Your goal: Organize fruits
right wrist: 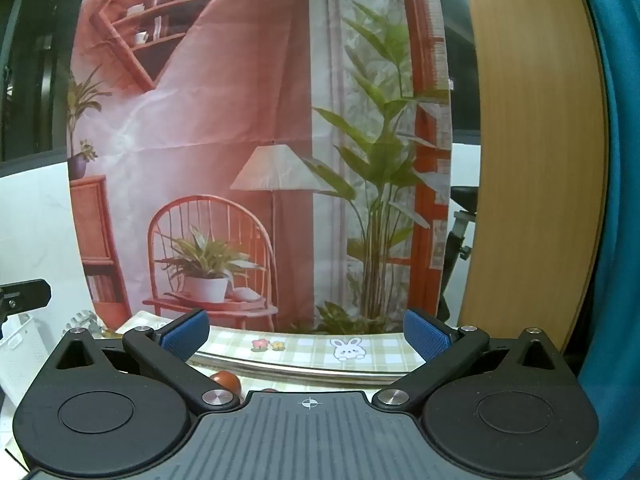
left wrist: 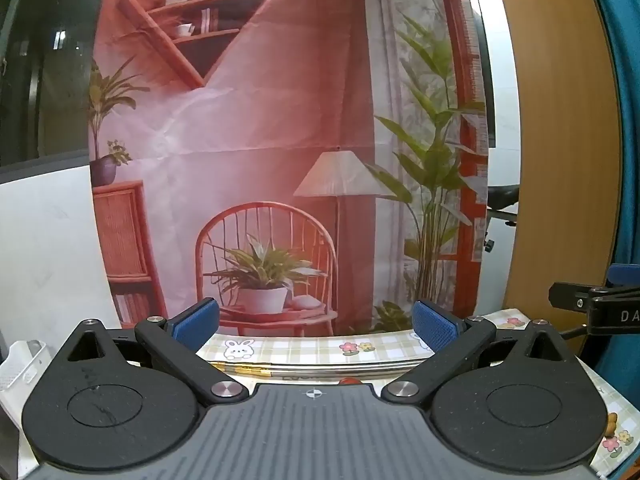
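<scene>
My left gripper (left wrist: 316,326) stands wide open above the table, its blue pads (left wrist: 196,320) empty. Just under its body a sliver of a red fruit (left wrist: 349,381) shows beside a metal tray rim (left wrist: 320,367). My right gripper (right wrist: 306,334) is also wide open with nothing between its fingers. Below it a red round fruit (right wrist: 226,380) lies on the near side of the metal tray rim (right wrist: 304,372), and the top of a second red fruit (right wrist: 269,390) peeks over the gripper body. Most of the table is hidden by both gripper bodies.
A checked tablecloth (left wrist: 304,346) with rabbit and flower prints covers the table. A printed backdrop (left wrist: 260,160) of a room hangs right behind it. A white slotted basket (left wrist: 22,364) stands at the left, and a black clamp arm (left wrist: 592,304) reaches in from the right.
</scene>
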Tool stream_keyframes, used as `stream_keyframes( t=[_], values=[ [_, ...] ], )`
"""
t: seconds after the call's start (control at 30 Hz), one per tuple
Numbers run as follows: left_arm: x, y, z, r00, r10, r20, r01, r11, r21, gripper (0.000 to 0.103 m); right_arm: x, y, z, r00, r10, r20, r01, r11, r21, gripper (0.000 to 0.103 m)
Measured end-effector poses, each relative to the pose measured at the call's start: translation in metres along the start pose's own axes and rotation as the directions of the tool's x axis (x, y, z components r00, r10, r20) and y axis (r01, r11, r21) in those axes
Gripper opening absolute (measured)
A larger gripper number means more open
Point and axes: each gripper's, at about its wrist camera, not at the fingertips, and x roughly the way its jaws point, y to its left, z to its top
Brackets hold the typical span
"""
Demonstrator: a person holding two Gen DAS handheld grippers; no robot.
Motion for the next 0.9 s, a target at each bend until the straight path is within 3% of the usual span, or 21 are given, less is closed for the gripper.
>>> stream_keyframes(
  t=[0.9],
  values=[
    [-0.008, 0.0011, 0.0045, 1.0, 0.006, 0.004, -0.006, 1.0, 0.0, 0.103, -0.0025, 0.0007, 0.0006, 1.0, -0.002, 0.019, 0.003, 1.0, -0.011, 0.103]
  ],
)
